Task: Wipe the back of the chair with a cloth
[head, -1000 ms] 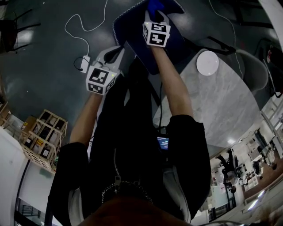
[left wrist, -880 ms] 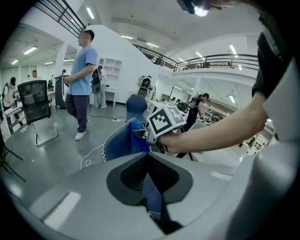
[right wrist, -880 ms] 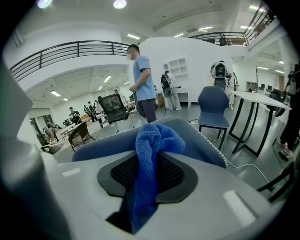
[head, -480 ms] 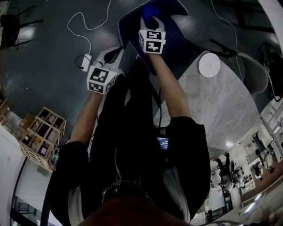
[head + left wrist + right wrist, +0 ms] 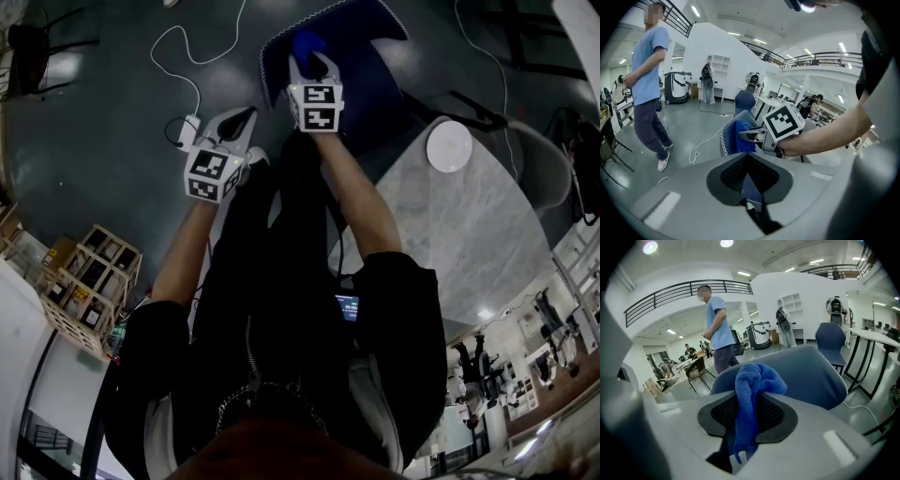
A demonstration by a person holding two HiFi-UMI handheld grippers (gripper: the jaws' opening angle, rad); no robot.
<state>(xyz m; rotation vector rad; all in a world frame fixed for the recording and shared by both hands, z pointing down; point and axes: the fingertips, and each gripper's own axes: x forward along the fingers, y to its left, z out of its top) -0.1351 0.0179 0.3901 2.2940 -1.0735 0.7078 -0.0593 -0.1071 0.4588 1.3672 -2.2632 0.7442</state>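
With the fingers of the left gripper [image 5: 751, 161] drawn together on a dim blue sliver I cannot identify, the right gripper [image 5: 749, 394] has its fingers clenched on the blue cloth [image 5: 752, 380], bunched at the top edge of the chair back [image 5: 806, 376], and only the gripper views show a person [image 5: 717, 333] walking beyond.

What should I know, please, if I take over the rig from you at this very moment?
Right gripper: shut on the blue cloth, whose bunched end is pressed to the upper part of the chair back.
Left gripper: fingers together, holding nothing, lower and to the left of the right one, off the chair.
Done: cloth picked up and brought to the chair back. How much has been wiped cannot be told.
Left: probably run the cloth across and down the rest of the back.
Note: a person is walking on the floor beyond the chair.
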